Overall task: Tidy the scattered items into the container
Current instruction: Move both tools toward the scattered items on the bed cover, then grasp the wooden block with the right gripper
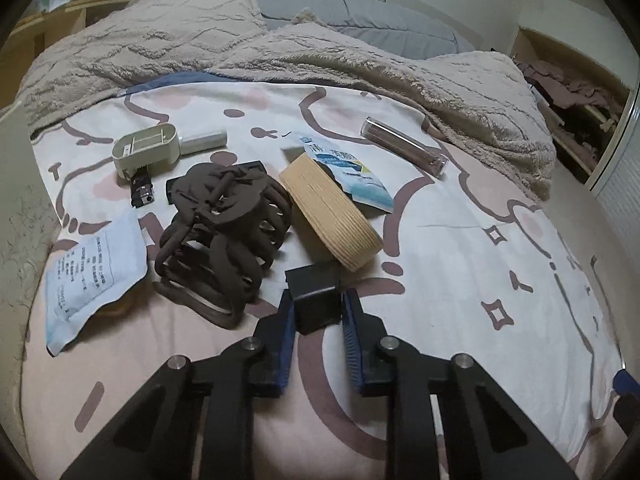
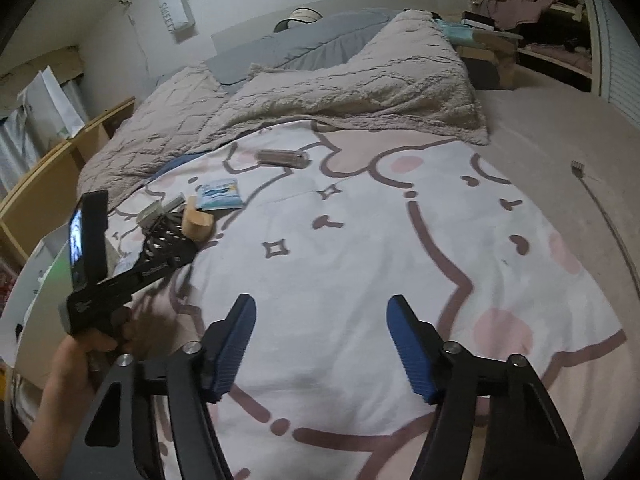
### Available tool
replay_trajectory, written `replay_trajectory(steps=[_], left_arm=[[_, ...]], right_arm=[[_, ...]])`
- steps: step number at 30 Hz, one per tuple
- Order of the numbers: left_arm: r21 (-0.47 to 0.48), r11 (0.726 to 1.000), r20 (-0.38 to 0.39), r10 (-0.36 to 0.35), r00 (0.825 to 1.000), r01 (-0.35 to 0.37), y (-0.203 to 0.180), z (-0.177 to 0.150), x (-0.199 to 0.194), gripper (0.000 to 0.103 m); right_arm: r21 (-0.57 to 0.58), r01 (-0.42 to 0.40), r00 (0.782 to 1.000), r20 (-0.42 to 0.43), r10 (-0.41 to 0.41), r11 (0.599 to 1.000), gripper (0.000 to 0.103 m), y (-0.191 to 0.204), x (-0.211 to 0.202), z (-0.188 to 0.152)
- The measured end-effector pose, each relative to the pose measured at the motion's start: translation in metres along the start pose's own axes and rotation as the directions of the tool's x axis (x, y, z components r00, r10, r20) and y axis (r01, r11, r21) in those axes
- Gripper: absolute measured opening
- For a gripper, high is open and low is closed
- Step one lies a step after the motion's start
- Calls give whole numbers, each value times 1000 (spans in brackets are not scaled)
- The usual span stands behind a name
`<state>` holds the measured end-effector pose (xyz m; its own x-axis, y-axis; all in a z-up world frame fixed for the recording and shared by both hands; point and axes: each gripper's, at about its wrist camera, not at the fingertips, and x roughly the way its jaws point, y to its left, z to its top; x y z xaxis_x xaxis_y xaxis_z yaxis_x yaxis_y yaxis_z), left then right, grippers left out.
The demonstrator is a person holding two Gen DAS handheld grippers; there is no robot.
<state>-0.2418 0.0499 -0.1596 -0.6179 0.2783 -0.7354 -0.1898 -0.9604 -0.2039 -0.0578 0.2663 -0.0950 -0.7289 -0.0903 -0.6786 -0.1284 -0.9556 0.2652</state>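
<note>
Presently pinches the small black box [image 1: 314, 304] by the very tips of the left gripper [image 1: 318, 296], beside the slumped brown woven basket [image 1: 224, 224], so risks twisting it loose onto the bedsheet [image 1: 460, 240], with the right gripper [image 2: 321, 302] spread wide and empty.

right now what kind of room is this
Almost certainly a bedroom: the items lie on a bed with a cartoon-print sheet, a fluffy beige blanket is bunched toward grey pillows, and open shelves of clothes stand alongside.
</note>
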Motion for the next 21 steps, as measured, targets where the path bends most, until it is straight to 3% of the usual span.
replay_trajectory(steps=[4,11,19,20,21], left_arm=[[-3,1000,11,-16,1000,16,4,-2,-7,22],[62,998,-6,-18,1000,18,10,-18,-33,22],[153,988,-25,-7,1000,10,21,-48,-68,22],[160,987,-29,-8,1000,13,22,-52,-72,22],[165,986,-33,-9,999,14,23,-58,-75,22]], right_arm=[[-23,-51,999,2,51,998,51,12,6,7],[-75,-171,985,-22,170,982,51,47,27,25],[-31,-275,958,-95,271,961,51,74,74,46],[-15,-292,951,-107,289,956,53,76,82,49],[-2,-302,947,-114,300,953,61,77,88,51]])
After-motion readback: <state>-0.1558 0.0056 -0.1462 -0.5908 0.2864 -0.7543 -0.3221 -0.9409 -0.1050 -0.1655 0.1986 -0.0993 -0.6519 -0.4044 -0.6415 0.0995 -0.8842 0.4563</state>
